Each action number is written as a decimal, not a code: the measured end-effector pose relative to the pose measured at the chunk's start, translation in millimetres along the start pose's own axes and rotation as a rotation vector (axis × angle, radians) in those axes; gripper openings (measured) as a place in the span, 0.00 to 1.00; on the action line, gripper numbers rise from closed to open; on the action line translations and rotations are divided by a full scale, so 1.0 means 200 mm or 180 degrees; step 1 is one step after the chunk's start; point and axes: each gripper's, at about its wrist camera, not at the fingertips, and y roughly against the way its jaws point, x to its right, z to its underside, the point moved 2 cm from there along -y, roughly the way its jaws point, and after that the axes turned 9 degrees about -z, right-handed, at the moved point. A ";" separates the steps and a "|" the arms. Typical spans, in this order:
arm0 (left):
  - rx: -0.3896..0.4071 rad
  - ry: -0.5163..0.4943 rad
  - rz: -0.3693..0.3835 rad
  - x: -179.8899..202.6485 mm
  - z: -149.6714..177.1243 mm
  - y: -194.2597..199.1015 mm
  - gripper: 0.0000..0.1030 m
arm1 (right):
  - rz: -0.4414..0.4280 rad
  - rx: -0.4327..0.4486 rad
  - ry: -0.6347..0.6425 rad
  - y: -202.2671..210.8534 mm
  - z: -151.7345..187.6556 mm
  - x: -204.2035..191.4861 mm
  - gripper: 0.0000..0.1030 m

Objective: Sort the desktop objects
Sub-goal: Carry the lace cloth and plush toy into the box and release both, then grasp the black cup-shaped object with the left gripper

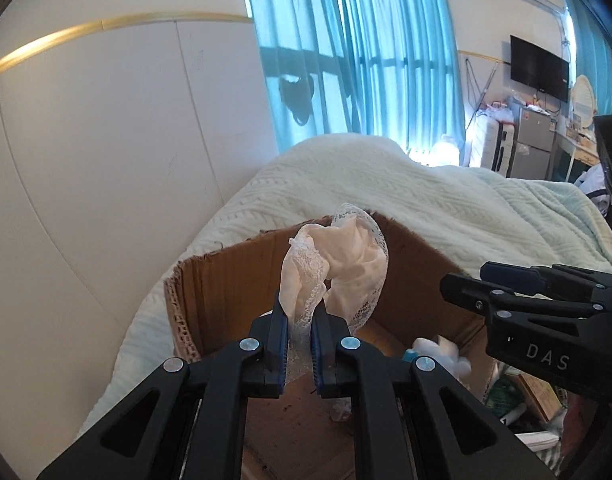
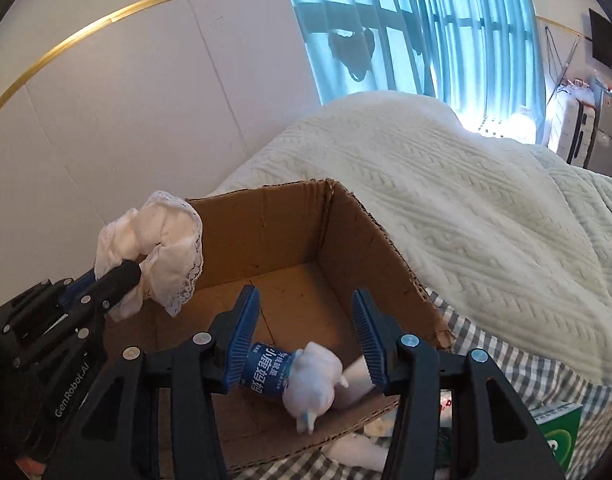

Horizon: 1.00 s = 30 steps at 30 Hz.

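Over the open brown cardboard box (image 2: 306,240), our left gripper (image 1: 300,336) clamps cream lace-edged cloth (image 1: 337,264) for dropping in; our right gripper (image 2: 306,336) jaws stand apart, empty.

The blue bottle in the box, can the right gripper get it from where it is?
Probably yes. The right gripper is open right above the blue bottle, which lies on the floor of the cardboard box. The box has no lid. The left gripper, holding the lace cloth, is off to the side.

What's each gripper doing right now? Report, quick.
Left gripper: shut on the lace-trimmed cloth, above the cardboard box.
Right gripper: open, holding nothing; a blue-labelled packet lies below it.
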 end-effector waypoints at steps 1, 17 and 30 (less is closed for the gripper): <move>-0.0013 -0.0004 0.0014 0.00 0.01 -0.01 0.15 | 0.0023 0.0018 0.0006 0.00 0.00 0.01 0.57; 0.0276 -0.0128 0.0367 0.09 0.07 0.46 1.00 | 0.1111 0.0653 0.0166 0.97 0.27 0.19 0.94; -0.0281 -0.0038 0.0844 0.48 0.53 0.69 1.00 | 0.1765 0.0405 0.0515 1.26 0.82 0.22 1.00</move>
